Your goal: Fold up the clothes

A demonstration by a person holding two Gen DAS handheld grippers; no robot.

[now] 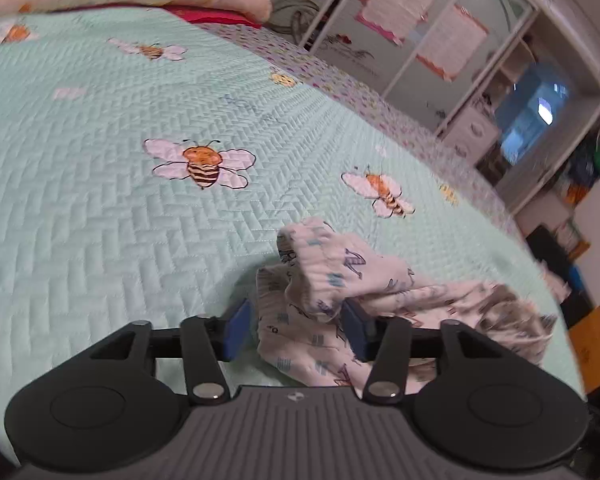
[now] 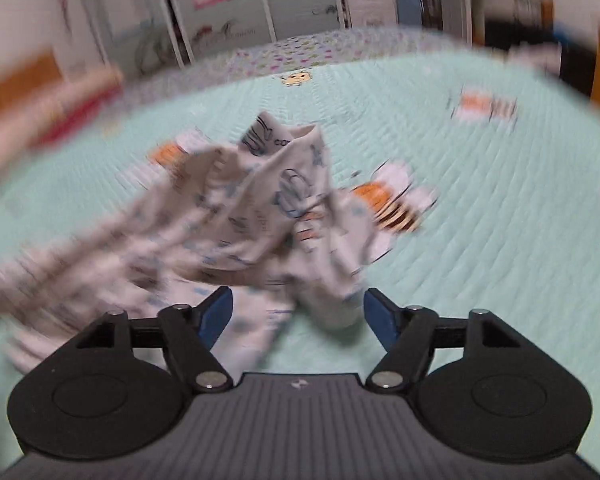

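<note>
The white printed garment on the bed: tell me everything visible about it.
The white printed garment is soft, thin fabric with blue and grey letter-like and cartoon prints. It lies crumpled, unfolded, on the mint quilted bee-pattern bedspread, one ribbed opening standing up. It bunches between the open blue pads of the left gripper and of the right gripper. The right view is motion-blurred.

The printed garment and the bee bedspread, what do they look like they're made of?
Printed garment: soft, matte knit, probably cotton jersey; it bunches in limp folds, with a ribbed-looking edge. Bee bedspread: quilted fabric with a slight sheen and stitched herringbone ridges, possibly polyester or cotton.
</note>
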